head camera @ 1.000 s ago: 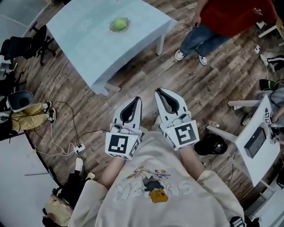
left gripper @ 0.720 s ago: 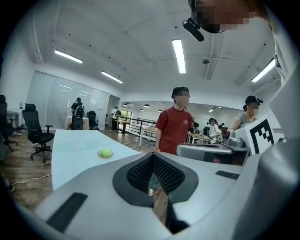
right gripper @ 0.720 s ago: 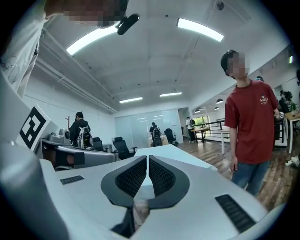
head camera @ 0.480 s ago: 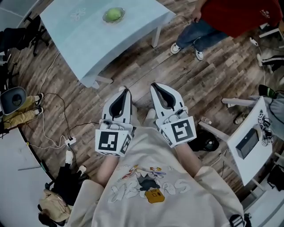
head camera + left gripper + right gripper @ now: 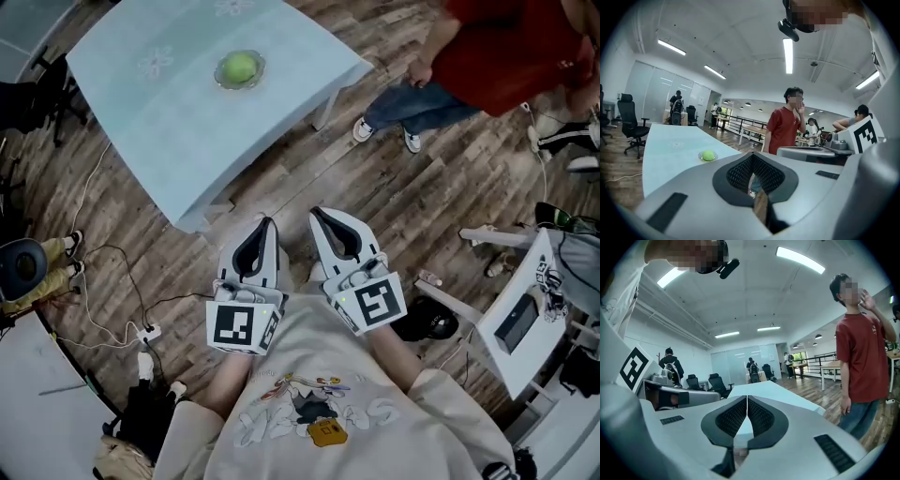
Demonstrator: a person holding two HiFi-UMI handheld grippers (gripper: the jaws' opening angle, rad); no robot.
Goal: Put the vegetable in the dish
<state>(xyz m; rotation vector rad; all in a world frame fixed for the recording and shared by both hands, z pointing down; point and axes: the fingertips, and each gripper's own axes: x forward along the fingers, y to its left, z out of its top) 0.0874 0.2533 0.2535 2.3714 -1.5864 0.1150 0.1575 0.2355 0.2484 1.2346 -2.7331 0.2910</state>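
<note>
A round green vegetable (image 5: 239, 67) lies in a small glass dish (image 5: 222, 81) on the pale blue table (image 5: 169, 122), far ahead of me at the upper left. The left gripper view shows the same vegetable (image 5: 708, 155) small and distant on the table. I hold both grippers close to my chest over the wooden floor, well short of the table. My left gripper (image 5: 266, 222) is shut with nothing between its jaws, its tips (image 5: 752, 155) meeting. My right gripper (image 5: 315, 213) beside it is also shut and empty, its tips (image 5: 747, 397) touching.
A person in a red shirt (image 5: 511, 52) stands on the floor to the right of the table. A white desk (image 5: 525, 300) and a black cap (image 5: 429, 323) are at my right. Cables and a power strip (image 5: 145, 330) lie on the floor at my left.
The table and dish have shifted lower in the head view than half a second ago. Both grippers stay shut, side by side near my chest.
</note>
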